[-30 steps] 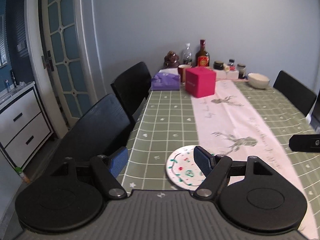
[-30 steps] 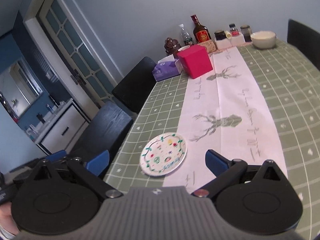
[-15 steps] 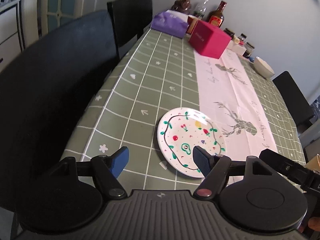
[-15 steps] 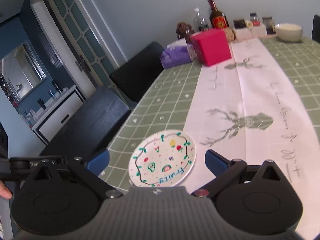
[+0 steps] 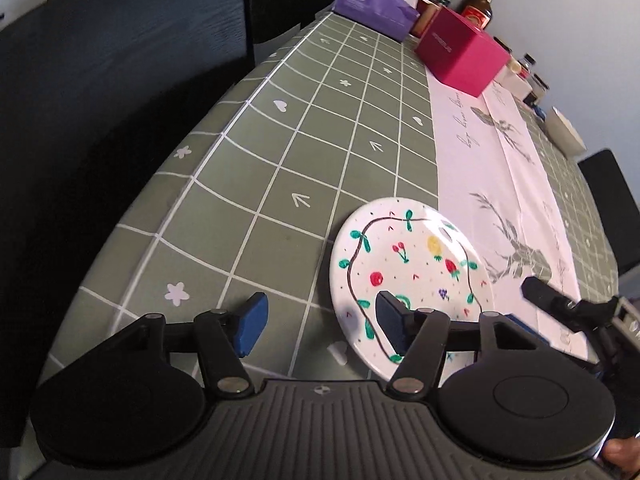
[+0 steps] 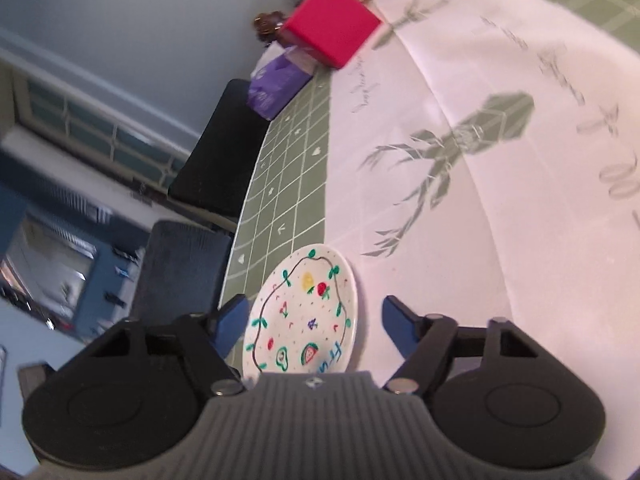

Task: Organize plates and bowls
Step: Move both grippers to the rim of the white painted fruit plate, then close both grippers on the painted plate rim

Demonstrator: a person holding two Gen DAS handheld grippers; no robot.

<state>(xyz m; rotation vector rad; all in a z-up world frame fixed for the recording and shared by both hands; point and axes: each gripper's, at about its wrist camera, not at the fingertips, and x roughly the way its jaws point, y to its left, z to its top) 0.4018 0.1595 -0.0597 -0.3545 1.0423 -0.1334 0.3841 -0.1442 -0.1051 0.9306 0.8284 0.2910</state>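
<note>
Left claw (image 5: 318,326): we note jaws apart and closing, straddling the near-left rim of the painted plate (image 5: 408,276), no visible contact. Right claw (image 6: 314,326): apart, closing, plate between the jaws, unclamped. Plate lies flat on the bench (image 5: 280,168), lettering partly legible: "Fru".

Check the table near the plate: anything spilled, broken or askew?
Nothing stands out. The painted plate lies flat and whole, straddling the green tablecloth and white runner. A small white scrap lies beside its near rim; unclear what.

Home dining room, clothed table (image 5: 304,128), chairs (image 6: 216,156), bottles (image 5: 478,4)
</note>
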